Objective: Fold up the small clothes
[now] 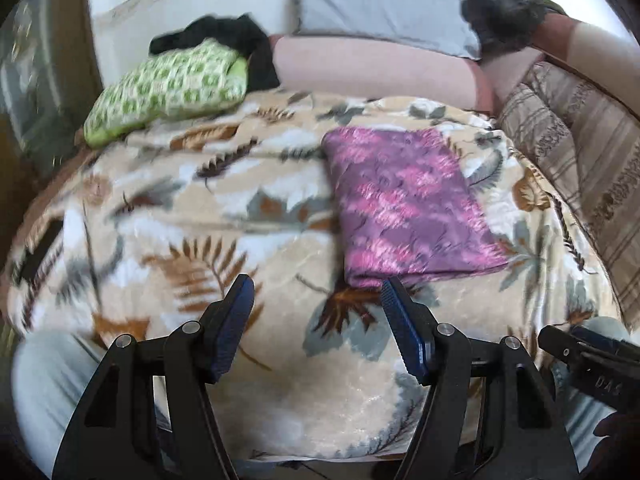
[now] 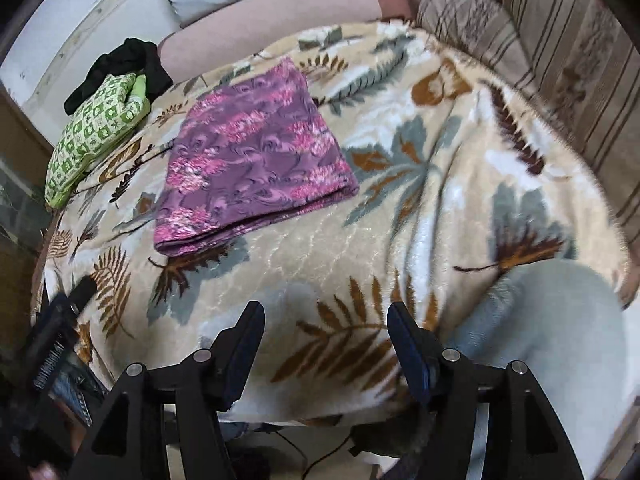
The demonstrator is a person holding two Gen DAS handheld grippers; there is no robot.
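Observation:
A purple and pink patterned cloth lies folded into a flat rectangle on the leaf-print blanket; it also shows in the right wrist view. My left gripper is open and empty, held just above the blanket near the cloth's near edge. My right gripper is open and empty, over the blanket in front of the cloth and apart from it. The right gripper's body shows at the lower right of the left wrist view.
A green and white patterned cloth and a black garment lie at the far left of the bed. Pink and grey pillows sit at the back. A striped cushion is on the right. My knee in pale trousers is at lower right.

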